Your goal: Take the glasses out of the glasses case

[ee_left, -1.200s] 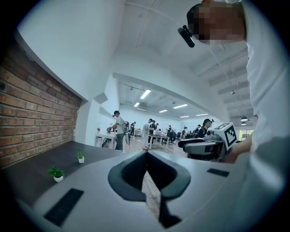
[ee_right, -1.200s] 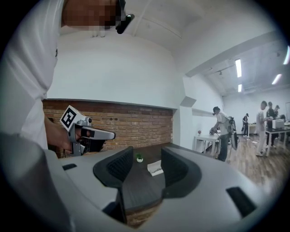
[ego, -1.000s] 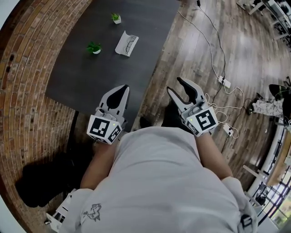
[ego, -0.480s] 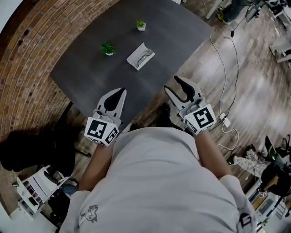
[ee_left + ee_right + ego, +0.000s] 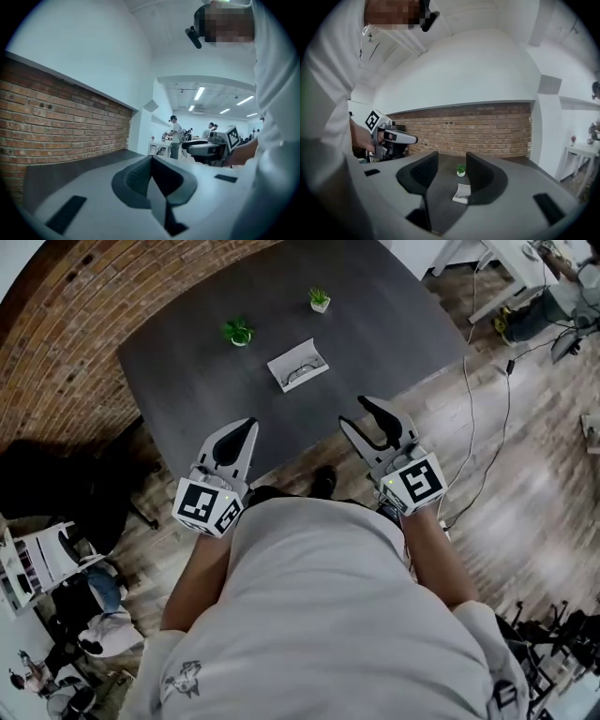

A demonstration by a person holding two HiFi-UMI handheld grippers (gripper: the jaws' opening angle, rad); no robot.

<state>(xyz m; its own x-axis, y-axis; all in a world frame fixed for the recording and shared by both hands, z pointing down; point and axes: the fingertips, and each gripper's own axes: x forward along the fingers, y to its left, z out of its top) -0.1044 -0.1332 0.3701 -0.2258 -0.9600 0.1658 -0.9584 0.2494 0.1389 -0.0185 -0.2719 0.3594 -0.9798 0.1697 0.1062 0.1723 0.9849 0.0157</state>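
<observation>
Head view: glasses case lies slanting up-right; left gripper closed, right gripper gaping empty.

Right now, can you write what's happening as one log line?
stage: reach not yet begun | left gripper: shut, empty | right gripper: open, empty | glasses case: on table, untouched

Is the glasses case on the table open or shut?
Open. The glasses case lies flat on the table, and the dark glasses show inside it, with no lid over them.
</observation>
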